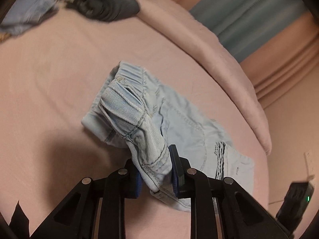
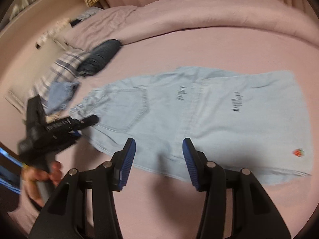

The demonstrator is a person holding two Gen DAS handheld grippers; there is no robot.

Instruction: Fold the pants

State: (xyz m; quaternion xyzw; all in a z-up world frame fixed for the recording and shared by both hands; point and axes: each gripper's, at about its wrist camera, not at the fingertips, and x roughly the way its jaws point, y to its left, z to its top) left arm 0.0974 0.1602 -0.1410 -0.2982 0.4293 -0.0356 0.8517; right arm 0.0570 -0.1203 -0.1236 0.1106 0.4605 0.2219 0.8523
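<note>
The pants (image 2: 199, 119), pale blue denim with stitched pockets, lie spread on a pink bed sheet (image 2: 199, 45) with a rolled pink duvet (image 2: 199, 14) behind. A dark rolled garment (image 2: 101, 56) and plaid cloth (image 2: 59, 67) sit near. The left gripper (image 1: 156, 174) pinches the bunched waistband, lifting it. The right gripper (image 2: 159, 159) hovers half open over the pants, holding nothing.

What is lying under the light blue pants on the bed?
The pants lie spread on the pink bed sheet, which shows all around them. The left gripper lifts their waistband end. Whether anything else lies beneath the flat part cannot be seen; the cloth covers it.
</note>
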